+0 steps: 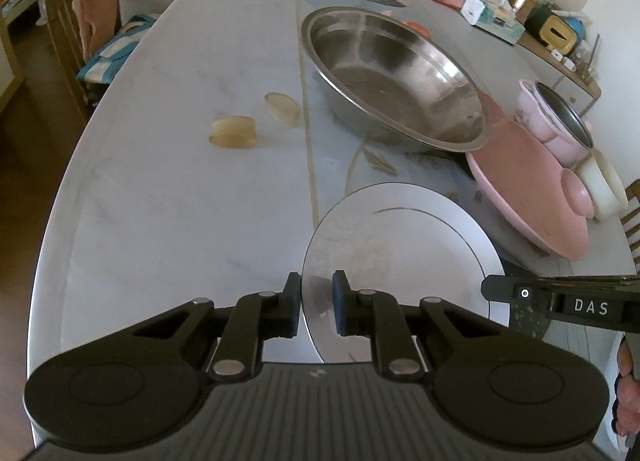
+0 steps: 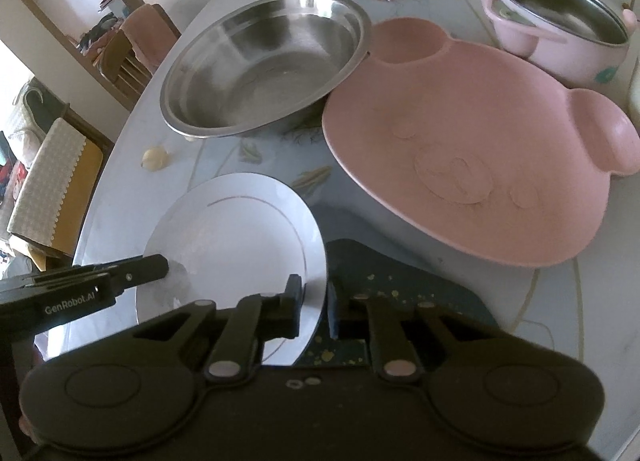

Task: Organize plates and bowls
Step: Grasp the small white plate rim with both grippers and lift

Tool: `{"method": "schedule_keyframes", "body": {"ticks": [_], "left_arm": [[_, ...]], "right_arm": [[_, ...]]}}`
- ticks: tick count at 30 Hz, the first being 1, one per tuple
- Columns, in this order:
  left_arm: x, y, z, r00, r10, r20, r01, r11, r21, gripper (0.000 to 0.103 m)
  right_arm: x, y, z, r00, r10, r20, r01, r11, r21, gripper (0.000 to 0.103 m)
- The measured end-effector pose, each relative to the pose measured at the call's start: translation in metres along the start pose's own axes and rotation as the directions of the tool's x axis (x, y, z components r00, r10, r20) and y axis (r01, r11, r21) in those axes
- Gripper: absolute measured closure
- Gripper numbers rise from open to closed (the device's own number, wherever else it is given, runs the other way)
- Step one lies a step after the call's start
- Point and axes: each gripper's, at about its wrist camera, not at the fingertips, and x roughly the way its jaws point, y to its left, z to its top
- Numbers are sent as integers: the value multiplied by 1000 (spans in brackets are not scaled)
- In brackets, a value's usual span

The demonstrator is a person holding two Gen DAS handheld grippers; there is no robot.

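While the white plate sits pinched at two edges, the sorting looks to me barely begun: nothing is stacked yet, and every dish lies apart or only leaning on a neighbour. That plate is round and glossy, with a thin dark line curving along its inner ring and a faint stain near the middle; it lies directly in front of both tools, partly over a dark speckled mat. Its near left rim passes between the narrowed jaws of the left hand-held gripper, and its right rim is caught the same way by the right hand-held gripper, so both seem clamped on it, ready for a lift. Beyond the plate, ahead of the left tool, stands a big steel bowl, its rim overlapping a pink bear-shaped plate that lies ahead and right of the right tool. Farther off that way are a pink pot and a cream bowl. All of these still want gathering, I would judge. Two small translucent pieces rest on the tabletop, ahead and left.
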Motion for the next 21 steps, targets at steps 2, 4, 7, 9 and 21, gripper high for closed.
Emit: {"method": "schedule_keyframes", "body": {"ticks": [2,4,7,9,21], "left_arm": [[-1,0,-1,1000,-3,2,3,1000,0,89],[-3,-2,-1,1000,-1,9,1,1000,2,89],[-7,-7,-3,1000,-5,14,5,1000,6,89],[-10,-12,-5,1000,-11,11,11,1000,15,89],[-26,-42,-28,998,-68,5,68,997,46,89]], "right_arm": [[-2,0,-2,1000,-6,0,6,1000,-3,90],[-5,0,-4,1000,-9,3,9,1000,0,90],[-9,-2,-6,1000,-15,8,15,1000,16,90],[-13,-5,-8,1000,-23,7,22,999,26,90],[-51,-22,-36,999,-51,19,49,993,106,92]]}}
